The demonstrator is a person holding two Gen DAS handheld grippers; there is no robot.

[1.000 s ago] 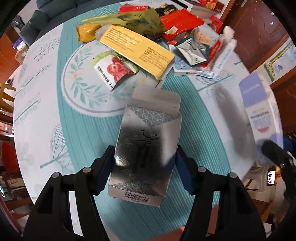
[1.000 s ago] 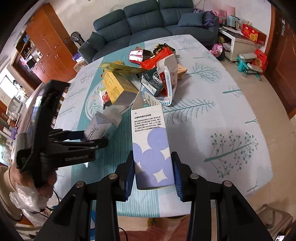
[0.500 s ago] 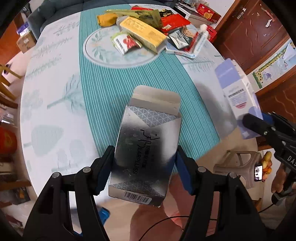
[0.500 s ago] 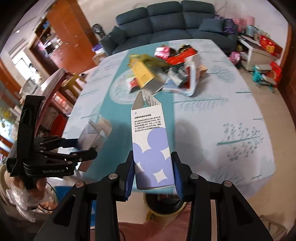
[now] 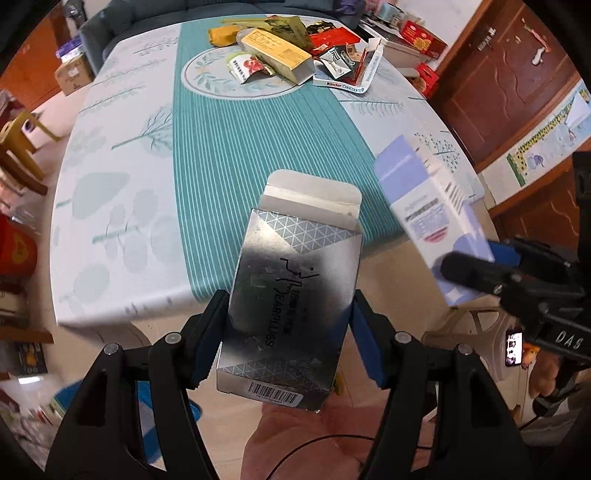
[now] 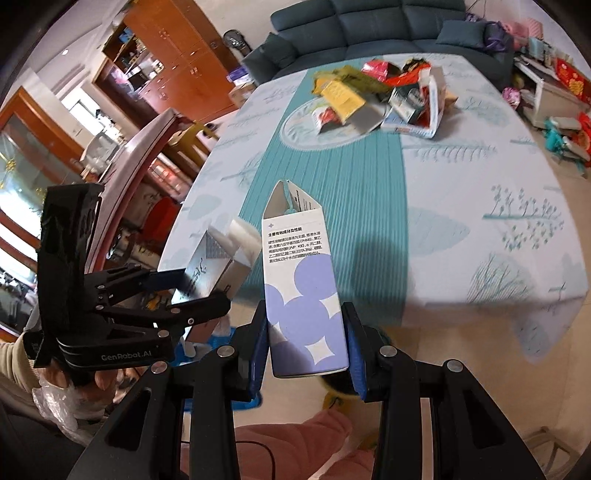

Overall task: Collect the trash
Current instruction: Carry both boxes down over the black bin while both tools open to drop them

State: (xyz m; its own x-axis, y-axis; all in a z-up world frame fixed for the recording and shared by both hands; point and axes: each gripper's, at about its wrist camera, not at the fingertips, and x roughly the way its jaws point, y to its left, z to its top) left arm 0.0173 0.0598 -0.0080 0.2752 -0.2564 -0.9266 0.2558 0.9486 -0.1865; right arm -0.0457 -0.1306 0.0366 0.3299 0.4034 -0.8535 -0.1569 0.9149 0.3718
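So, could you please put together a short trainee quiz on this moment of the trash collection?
1. True or false: the silver earplug box lies on the table.
2. What does the right tool hold? A) yellow carton B) white-and-purple carton C) nothing
3. Fill in: the remaining trash pile sits at the table's ____ end, towards the sofa.

Key: 1 false, the left tool grips it in the air; 2 B; 3 far.

Bright daylight, window glow at far left of right wrist view; glare on silver box, soft shadows on tablecloth, motion blur on purple-white carton, heavy fisheye bending, black corners.
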